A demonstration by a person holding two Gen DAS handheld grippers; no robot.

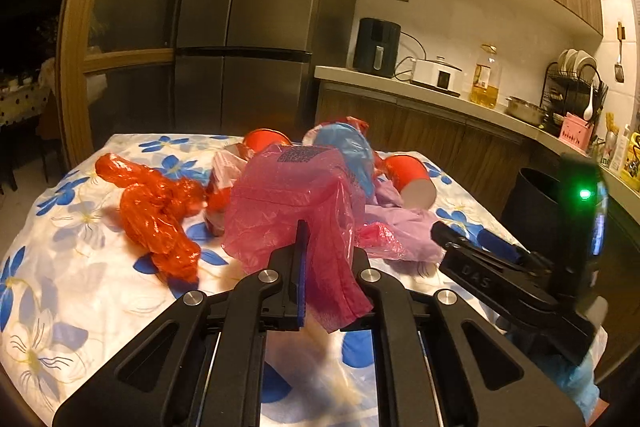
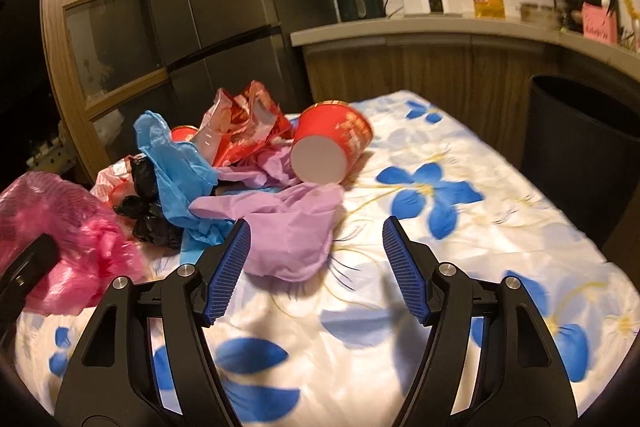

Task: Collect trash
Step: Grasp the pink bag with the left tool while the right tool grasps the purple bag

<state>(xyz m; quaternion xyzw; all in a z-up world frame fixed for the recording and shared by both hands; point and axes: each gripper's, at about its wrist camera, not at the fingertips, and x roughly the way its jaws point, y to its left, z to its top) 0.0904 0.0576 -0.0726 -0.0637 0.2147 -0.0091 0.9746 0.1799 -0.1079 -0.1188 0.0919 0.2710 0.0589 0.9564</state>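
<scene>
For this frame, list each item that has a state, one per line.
left claw: shut on the pink bag
pink bag: crumpled, pinched at its near edge
right claw: open, nothing between its pads
purple glove: limp on the cloth
red cup: tipped on its side
orange bag: twisted, lying loose
black bin: upright, open-topped

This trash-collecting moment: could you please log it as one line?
left gripper: shut on pink bag | right gripper: open by purple bag | bin: waiting

2 red cups (image 1: 412,179), 1 pink bag (image 1: 292,211), 1 orange bag (image 1: 160,215), 1 black bin (image 2: 584,155).
</scene>
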